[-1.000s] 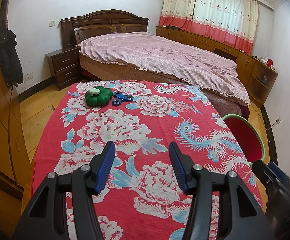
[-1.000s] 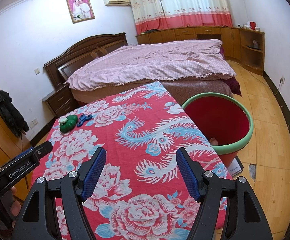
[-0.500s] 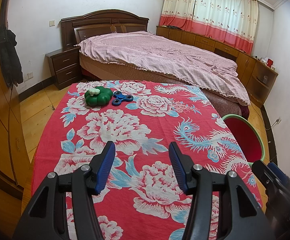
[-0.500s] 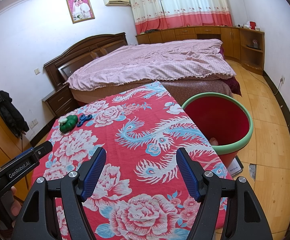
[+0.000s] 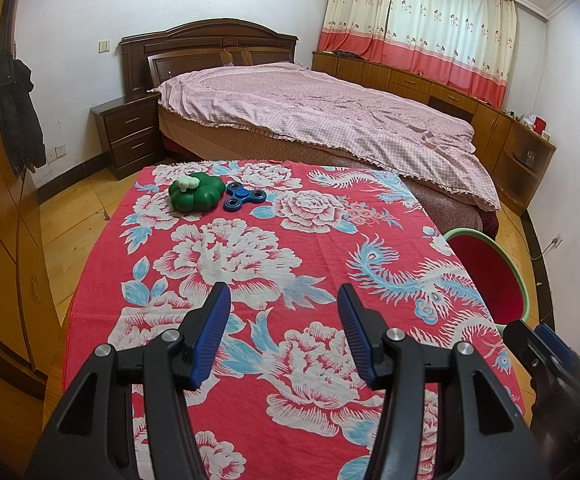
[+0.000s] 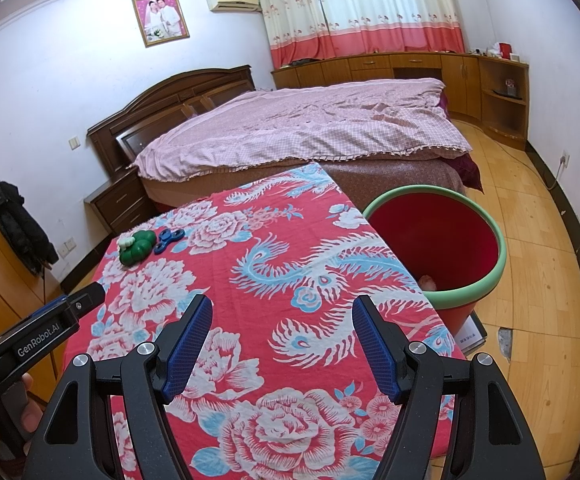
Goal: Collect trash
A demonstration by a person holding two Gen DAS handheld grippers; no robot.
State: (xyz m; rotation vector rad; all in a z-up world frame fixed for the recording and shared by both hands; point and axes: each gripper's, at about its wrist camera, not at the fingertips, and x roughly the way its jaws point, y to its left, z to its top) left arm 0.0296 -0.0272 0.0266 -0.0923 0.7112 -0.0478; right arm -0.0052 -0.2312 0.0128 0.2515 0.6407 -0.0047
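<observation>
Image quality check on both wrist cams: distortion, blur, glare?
Left wrist: strong fisheye bending, dark corner vignette, sharp focus on the green toy and spinner, even soft light. Right wrist: same bending, red bin crisp, no glare, curtains bright but not blown out.

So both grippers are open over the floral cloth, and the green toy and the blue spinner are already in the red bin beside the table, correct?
Not quite. The green toy and the blue spinner lie on the floral cloth at the table's far end, not in the red bin, as the left wrist view shows. The left gripper and right gripper are open over the cloth.
</observation>
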